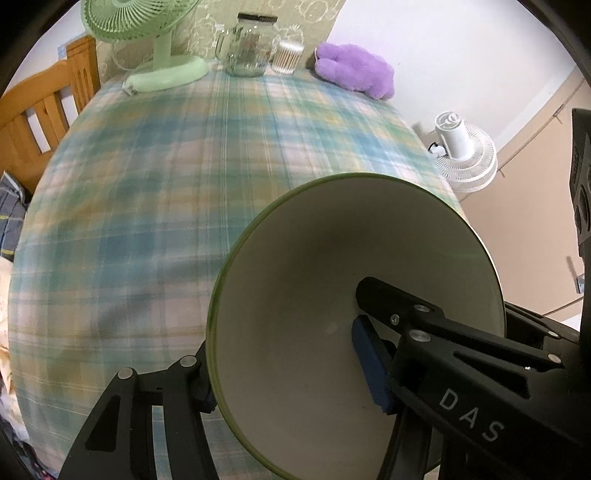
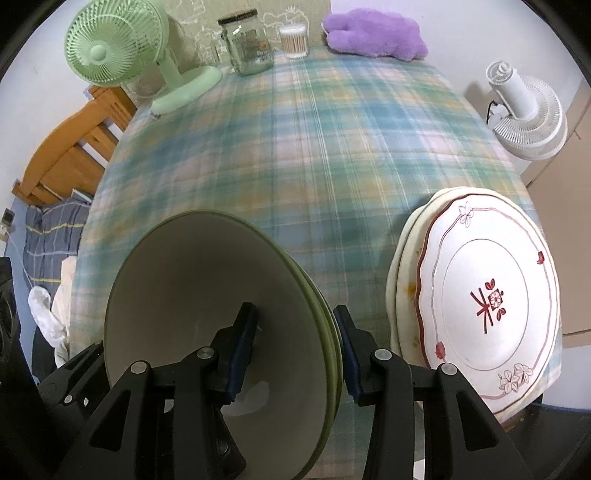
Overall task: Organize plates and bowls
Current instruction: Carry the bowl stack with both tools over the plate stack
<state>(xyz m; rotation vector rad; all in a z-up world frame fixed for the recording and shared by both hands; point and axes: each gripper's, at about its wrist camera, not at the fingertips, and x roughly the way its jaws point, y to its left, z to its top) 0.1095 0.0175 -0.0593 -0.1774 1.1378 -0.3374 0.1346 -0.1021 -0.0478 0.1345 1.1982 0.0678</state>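
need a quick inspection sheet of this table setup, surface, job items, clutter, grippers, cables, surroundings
surface: plaid tablecloth, middle bare.
job's things: green-rimmed bowl in the left wrist view; nested green bowls in the right wrist view; stacked plates, floral plate on top, at the table's right edge.
clutter: green desk fan, glass jar, cotton swab tub, purple plush along the far edge.
grippers: left gripper clamps the bowl's wall; right gripper straddles the nested bowls' wall, its right pad looking slightly clear.
cables: black cord at the white fan.
surroundings: wooden bed frame, bedding to the left.
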